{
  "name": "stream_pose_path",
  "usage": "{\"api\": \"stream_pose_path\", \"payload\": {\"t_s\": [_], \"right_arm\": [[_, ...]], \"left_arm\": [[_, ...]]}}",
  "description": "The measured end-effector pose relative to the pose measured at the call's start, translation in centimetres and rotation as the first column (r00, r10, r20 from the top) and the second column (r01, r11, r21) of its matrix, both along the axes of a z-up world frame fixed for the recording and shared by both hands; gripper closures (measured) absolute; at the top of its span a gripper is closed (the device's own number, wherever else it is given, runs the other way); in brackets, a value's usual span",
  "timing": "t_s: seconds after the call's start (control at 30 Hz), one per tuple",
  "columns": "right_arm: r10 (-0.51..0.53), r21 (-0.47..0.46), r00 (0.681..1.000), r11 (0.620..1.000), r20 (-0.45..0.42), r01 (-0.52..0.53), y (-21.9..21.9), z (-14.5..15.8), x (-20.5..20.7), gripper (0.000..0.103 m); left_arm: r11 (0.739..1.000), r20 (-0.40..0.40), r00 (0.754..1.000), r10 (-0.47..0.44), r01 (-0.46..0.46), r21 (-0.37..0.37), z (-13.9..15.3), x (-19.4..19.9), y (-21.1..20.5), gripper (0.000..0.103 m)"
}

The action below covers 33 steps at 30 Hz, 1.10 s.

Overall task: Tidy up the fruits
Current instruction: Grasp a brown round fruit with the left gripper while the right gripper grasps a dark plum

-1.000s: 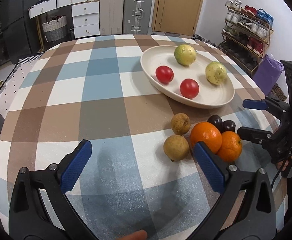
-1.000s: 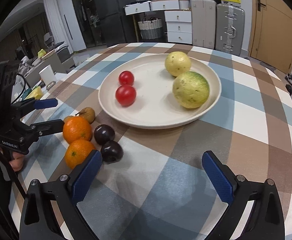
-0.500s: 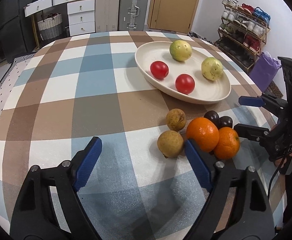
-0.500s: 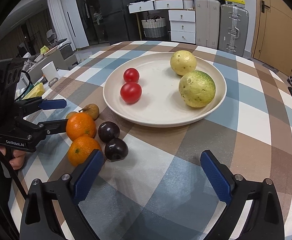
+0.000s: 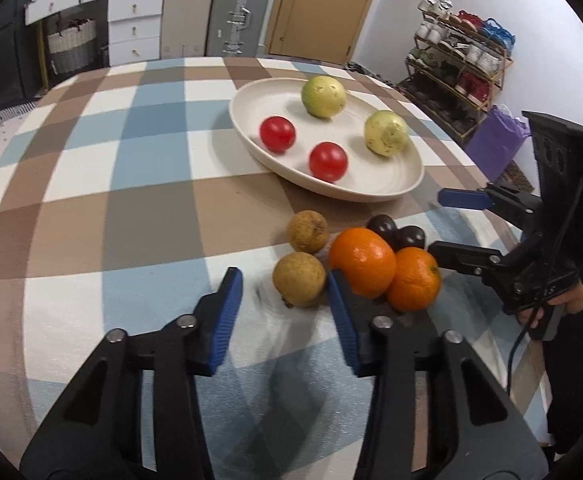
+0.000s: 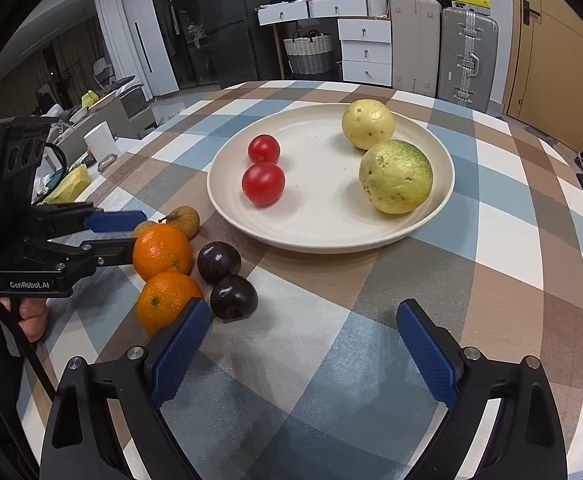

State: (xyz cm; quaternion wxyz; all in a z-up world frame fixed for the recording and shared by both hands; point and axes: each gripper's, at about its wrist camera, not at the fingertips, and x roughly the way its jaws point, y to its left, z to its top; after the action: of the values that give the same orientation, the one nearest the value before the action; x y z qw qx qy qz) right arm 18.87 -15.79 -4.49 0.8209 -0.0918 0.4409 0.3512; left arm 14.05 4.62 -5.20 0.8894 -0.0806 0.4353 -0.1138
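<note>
Brown, blue and white underneath: working over a checked tablecloth (image 5: 91, 200), keeping plenty of bare cloth to the left of the pile and minding the round edge dropping away close to both hands. Filling a cream plate (image 5: 371, 194) further back, already bearing two pale green-yellow fruits (image 5: 323, 96) and two tomatoes (image 5: 328, 161). Starting, by the look of it, on the loose pile just short of the plate: two oranges (image 5: 362, 262), two brown fruits (image 5: 299, 278) and two dark plums (image 5: 411, 237), all touching or nearly so. Bringing in the left gripper (image 5: 283, 280), jaws having just been closing, narrowed but clamping nothing, with the nearer brown fruit at the tips, just beside the larger orange. Holding the right gripper (image 6: 303, 308) wide apart and empty over bare cloth beside the plums. Next, probably needing a small push forward to seat the brown fruit between the pads without nudging the orange, then a lift over the plate's raised rim.
</note>
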Motion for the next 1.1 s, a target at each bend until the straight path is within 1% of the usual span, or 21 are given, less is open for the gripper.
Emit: {"api": "stream_pose_path", "payload": {"t_s": [0.07, 0.1, 0.17, 0.4, 0.53, 0.7, 0.93, 1.0, 1.07, 1.1], "right_arm": [[-0.001, 0.002, 1.0, 1.0, -0.002, 0.001, 0.0, 0.0, 0.1, 0.006], [0.0, 0.002, 1.0, 1.0, -0.002, 0.0, 0.0, 0.0, 0.1, 0.006], [0.001, 0.0, 1.0, 1.0, -0.002, -0.001, 0.0, -0.1, 0.1, 0.006], [0.0, -0.013, 1.0, 1.0, 0.002, 0.0, 0.2, -0.1, 0.1, 0.007], [-0.008, -0.032, 1.0, 0.999, 0.007, 0.008, 0.1, -0.1, 0.3, 0.007], [-0.053, -0.006, 0.999, 0.999, 0.0, 0.053, -1.1, 0.2, 0.9, 0.007], [-0.009, -0.028, 1.0, 1.0, 0.007, 0.009, 0.0, -0.1, 0.2, 0.007], [0.008, -0.041, 1.0, 0.999, 0.018, -0.007, 0.4, -0.1, -0.1, 0.009], [0.027, -0.035, 0.999, 0.999, 0.017, -0.027, 0.6, -0.1, -0.3, 0.019], [0.036, -0.028, 0.999, 0.999, 0.012, -0.036, 0.7, 0.0, -0.4, 0.021]], "left_arm": [[0.999, -0.006, 1.0, -0.017, 0.017, -0.028, 0.0, 0.0, -0.1, 0.078], [0.999, -0.007, 1.0, -0.018, 0.018, -0.035, 0.0, 0.0, -0.1, 0.078], [1.0, 0.005, 1.0, 0.001, -0.001, -0.021, 0.2, -0.1, 0.0, 0.078], [0.999, 0.038, 0.998, 0.042, -0.04, -0.035, 0.9, -0.2, 0.9, 0.078], [0.998, 0.029, 0.998, 0.049, -0.048, -0.03, 0.7, -0.1, 1.0, 0.078], [0.999, 0.021, 0.999, 0.049, -0.049, -0.022, 0.5, -0.2, 0.9, 0.078], [0.998, 0.028, 0.998, 0.053, -0.052, -0.023, 0.5, -0.1, 1.0, 0.078], [0.998, 0.028, 0.998, 0.055, -0.054, -0.022, 0.5, -0.1, 1.0, 0.078], [0.998, 0.028, 0.998, 0.054, -0.053, -0.023, 0.5, -0.1, 1.0, 0.078], [0.998, 0.026, 0.998, 0.053, -0.053, -0.021, 0.5, -0.1, 1.0, 0.078]]}}
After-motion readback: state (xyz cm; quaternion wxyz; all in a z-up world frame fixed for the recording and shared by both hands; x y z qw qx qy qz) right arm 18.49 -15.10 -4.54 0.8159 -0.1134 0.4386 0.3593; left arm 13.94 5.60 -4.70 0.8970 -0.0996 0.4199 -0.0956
